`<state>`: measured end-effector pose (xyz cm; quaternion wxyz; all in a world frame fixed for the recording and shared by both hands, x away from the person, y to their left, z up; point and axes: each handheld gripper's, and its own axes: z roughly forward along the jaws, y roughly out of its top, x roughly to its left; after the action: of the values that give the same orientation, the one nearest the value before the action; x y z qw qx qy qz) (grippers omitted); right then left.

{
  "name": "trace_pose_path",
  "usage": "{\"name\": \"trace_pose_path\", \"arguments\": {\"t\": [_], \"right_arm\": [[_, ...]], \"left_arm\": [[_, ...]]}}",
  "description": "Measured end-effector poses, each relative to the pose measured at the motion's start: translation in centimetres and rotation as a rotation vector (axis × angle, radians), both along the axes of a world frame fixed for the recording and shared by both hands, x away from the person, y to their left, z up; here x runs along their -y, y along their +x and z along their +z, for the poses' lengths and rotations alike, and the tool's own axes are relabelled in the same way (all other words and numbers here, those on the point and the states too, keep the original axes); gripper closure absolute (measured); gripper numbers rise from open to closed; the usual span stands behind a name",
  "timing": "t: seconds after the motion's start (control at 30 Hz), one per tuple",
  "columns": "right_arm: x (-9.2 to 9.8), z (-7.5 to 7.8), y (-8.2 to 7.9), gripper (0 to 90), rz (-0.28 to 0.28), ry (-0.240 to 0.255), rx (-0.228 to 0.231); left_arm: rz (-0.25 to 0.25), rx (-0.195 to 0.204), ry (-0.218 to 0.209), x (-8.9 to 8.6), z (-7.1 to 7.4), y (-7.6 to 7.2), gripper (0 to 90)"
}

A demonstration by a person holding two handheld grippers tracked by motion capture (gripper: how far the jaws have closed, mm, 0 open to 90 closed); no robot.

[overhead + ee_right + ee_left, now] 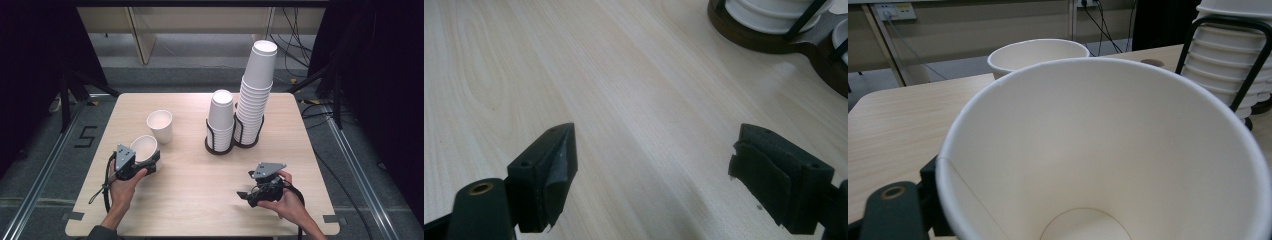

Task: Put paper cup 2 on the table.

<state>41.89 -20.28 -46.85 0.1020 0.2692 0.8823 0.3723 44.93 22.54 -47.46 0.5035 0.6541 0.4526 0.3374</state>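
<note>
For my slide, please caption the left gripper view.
Left gripper holding a paper cup, another cup standing behind it.

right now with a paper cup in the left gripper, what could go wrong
1. The left gripper holds a thin paper cup tilted; a harder squeeze may crush its wall.
2. An upright cup stands just beyond it; a forward sweep could topple it.
3. The tall stack leans in its holder; a bump may spill it.

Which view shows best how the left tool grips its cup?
The high view: the left tool holds the tilted paper cup beside the standing cup. The left gripper view looks into the cup's mouth, hiding most of the grip. The right gripper view looks at bare table.
</note>
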Motion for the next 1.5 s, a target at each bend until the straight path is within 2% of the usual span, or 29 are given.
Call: {"name": "trace_pose_path", "arguments": {"t": [0.27, 0.43, 0.77, 0.83, 1.07, 1.23, 1.3, 1.37, 1.47, 1.5], "right_arm": [[0.0, -0.1, 0.2, 18.5, 0.006, 0.004, 0.011], [0.0, -0.1, 0.2, 18.5, 0.008, 0.002, 0.011], [0.1, 0.0, 0.3, 18.4, 0.013, 0.001, 0.0], [0.0, 0.0, 0.3, 18.4, 0.009, 0.004, -0.005], [0.1, -0.1, 0.3, 18.4, 0.005, 0.003, 0.003], [0.3, -0.1, 0.3, 18.4, 0.006, 0.004, 0.01], [0.4, -0.1, 0.2, 18.4, 0.003, 0.003, -0.002], [0.6, -0.2, 0.2, 18.4, -0.01, 0.004, 0.007], [0.7, -0.2, 0.2, 18.4, -0.01, 0.01, 0.002], [0.7, -0.1, 0.1, 18.4, -0.019, 0.007, -0.012]], "left_arm": [[0.033, -0.018, 0.009, -0.7, -0.5, 0.9, 14.2], [0.053, -0.011, 0.004, -1.1, -0.3, 1.4, 14.2], [0.068, -0.016, 0.0, -1.3, -0.2, 2.3, 14.1], [0.071, -0.014, 0.017, -1.5, -0.2, 2.5, 14.1], [0.091, -0.019, 0.008, -1.8, -0.4, 3.2, 14.1], [0.098, -0.02, 0.024, -1.8, -0.2, 3.8, 14.1], [0.101, -0.018, 0.022, -2.0, -0.1, 4.0, 14.1], [0.114, -0.033, 0.02, -2.3, 0.0, 4.4, 14.1], [0.125, -0.032, 0.019, -2.5, 0.0, 4.6, 14.1], [0.128, -0.037, 0.02, -2.6, -0.1, 4.7, 14.1]]}}
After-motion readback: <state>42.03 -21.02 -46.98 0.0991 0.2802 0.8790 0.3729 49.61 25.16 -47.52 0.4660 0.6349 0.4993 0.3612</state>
